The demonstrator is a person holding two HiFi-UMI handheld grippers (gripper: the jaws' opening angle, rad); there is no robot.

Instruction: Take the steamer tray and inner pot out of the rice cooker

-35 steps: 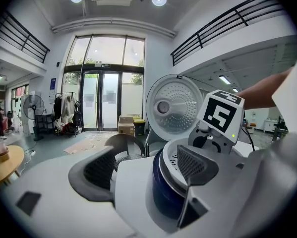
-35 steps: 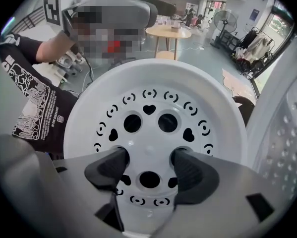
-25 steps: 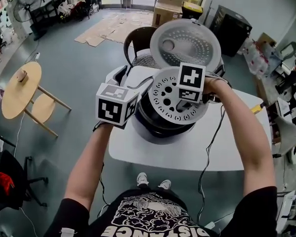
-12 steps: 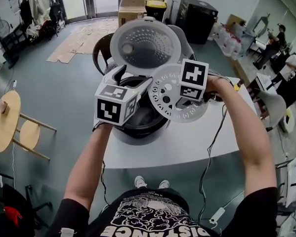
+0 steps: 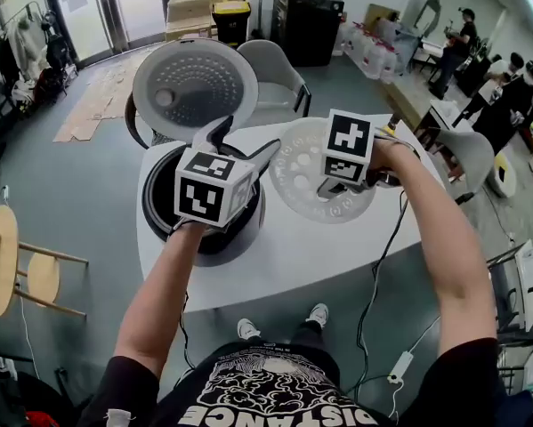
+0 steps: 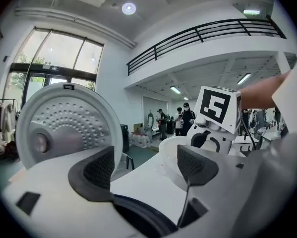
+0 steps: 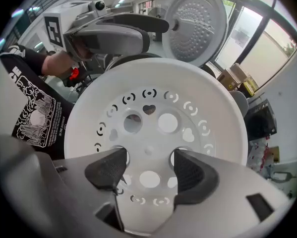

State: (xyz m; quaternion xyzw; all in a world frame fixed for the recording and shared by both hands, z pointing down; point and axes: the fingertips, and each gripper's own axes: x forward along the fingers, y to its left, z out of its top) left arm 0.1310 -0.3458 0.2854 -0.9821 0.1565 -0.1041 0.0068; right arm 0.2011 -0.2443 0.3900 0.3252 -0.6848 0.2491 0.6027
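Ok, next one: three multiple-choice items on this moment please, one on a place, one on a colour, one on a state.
1. Where is the steamer tray?
A. Seated inside the rice cooker
B. Lying flat on the table
C. In the right gripper's jaws, above the table
2. What colour is the steamer tray?
A. White
B. Black
C. Red
3. How is the rice cooker's lid?
A. Shut
B. Raised open
C. Lying on the table
Answers: 1 C, the jaws grip its perforated middle, beside the cooker; 2 A, white in the head and right gripper views; 3 B, it stands up behind the cooker.
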